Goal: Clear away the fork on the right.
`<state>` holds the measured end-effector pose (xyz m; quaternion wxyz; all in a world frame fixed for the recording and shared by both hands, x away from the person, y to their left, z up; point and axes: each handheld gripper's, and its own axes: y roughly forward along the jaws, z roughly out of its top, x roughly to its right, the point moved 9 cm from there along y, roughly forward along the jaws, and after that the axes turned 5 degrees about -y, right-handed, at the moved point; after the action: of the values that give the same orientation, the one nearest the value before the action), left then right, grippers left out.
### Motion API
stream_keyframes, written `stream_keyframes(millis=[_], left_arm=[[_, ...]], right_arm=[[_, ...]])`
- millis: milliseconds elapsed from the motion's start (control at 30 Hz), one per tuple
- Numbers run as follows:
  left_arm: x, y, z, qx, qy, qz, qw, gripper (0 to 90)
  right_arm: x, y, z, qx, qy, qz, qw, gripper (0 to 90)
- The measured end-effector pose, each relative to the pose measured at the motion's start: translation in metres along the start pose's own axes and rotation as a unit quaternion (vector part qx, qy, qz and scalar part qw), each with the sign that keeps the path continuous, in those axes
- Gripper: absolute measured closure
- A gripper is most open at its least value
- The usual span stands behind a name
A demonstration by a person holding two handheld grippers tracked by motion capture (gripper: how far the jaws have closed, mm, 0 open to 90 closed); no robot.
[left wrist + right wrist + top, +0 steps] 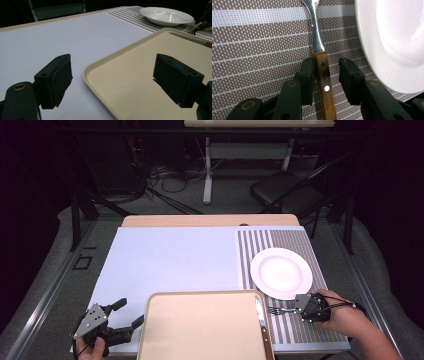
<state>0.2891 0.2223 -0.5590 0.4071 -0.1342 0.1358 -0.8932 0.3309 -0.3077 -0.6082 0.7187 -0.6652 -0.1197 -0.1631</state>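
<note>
Beside the white plate (pixel 281 272), a fork (pixel 322 72) on the striped mat (pixel 300 327) is straddled, ungripped, by the right gripper (pixel 325 72); the left gripper (pixel 112 80) is spread wide, empty.

White plate (pixel 281 272), beige tray (pixel 202 330), brown-striped mat (pixel 292 330).

Wooden-handled fork (pixel 321 67) flat on striped placemat (pixel 257 42), just beside white plate (pixel 387 50).
</note>
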Motion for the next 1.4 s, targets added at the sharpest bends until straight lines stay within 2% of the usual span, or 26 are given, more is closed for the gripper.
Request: stream_keyframes(millis=[200,367,400,533,700,767,867,933,1167,1400], left_arm=[[0.0,0.0,0.0,0.0,-0.001,0.001,1.0,15.7],[0.0,0.0,0.0,0.0,0.0,0.0,1.0,15.7],[0.0,0.0,0.0,0.0,0.001,0.0,1.0,15.7],[0.0,0.0,0.0,0.0,0.0,0.0,1.0,15.7],[0.0,0.0,0.0,0.001,0.0,0.0,1.0,15.7],[0.0,0.0,0.0,0.001,-0.001,0.001,1.0,15.7],[0.0,0.0,0.0,0.0,0.0,0.001,1.0,15.7],[0.0,0.0,0.0,0.0,0.001,0.001,1.0,15.7],[-0.001,0.0,0.0,-0.001,-0.001,0.001,1.0,15.7],[-0.001,0.0,0.0,-0.001,0.0,0.002,1.0,15.7]], right_arm=[[0.0,0.003,-0.001,-0.008,-0.006,0.011,0.9999,66.4],[-0.002,0.002,-0.002,-0.017,-0.012,0.028,0.9994,71.0],[-0.002,0.004,-0.001,-0.01,-0.014,0.025,0.9995,72.0],[-0.003,0.004,0.0,-0.017,-0.025,0.033,0.999,76.2],[-0.003,0.003,0.0,-0.026,-0.033,0.036,0.9985,76.5],[-0.004,0.004,0.001,-0.021,-0.03,0.031,0.9989,76.8],[-0.004,0.005,0.002,-0.02,-0.041,0.023,0.9987,77.3],[-0.004,0.003,0.001,-0.03,-0.04,0.027,0.9984,77.4],[-0.004,0.003,0.001,-0.032,-0.028,0.033,0.9986,77.6],[-0.003,-0.007,0.002,-0.023,-0.019,0.02,0.9994,77.6]])
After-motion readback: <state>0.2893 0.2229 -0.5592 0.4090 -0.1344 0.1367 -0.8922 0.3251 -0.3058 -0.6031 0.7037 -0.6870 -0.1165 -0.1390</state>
